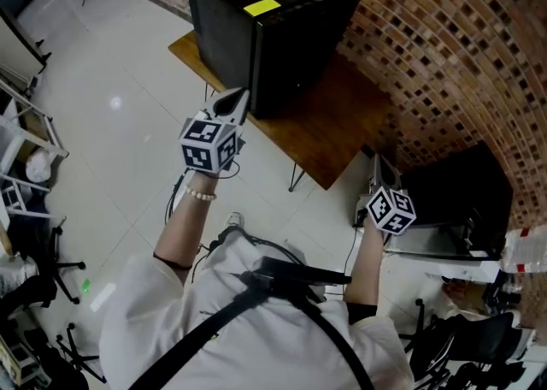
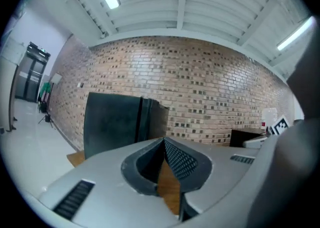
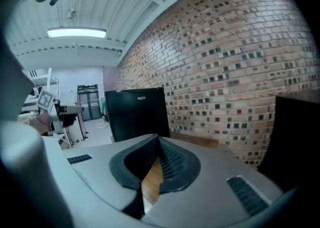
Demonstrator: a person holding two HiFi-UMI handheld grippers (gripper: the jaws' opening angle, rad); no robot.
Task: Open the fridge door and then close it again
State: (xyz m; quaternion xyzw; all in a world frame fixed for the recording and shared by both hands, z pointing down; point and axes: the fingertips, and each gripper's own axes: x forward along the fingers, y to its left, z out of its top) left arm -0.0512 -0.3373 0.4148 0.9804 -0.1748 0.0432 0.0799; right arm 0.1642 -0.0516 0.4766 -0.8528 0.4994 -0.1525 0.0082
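A small black fridge with a yellow sticker on top stands on a low wooden table against the brick wall; its door is closed. My left gripper is raised in front of the fridge's near corner, jaws shut with nothing between them, apart from the door. In the left gripper view the fridge shows ahead beyond the shut left gripper. My right gripper hangs lower to the right, shut and empty. The right gripper view shows the fridge at a distance past the right gripper.
A second black box sits on a white stand at the right. Metal racks and chairs stand at the left on the white tiled floor. The brick wall runs behind the fridge and table.
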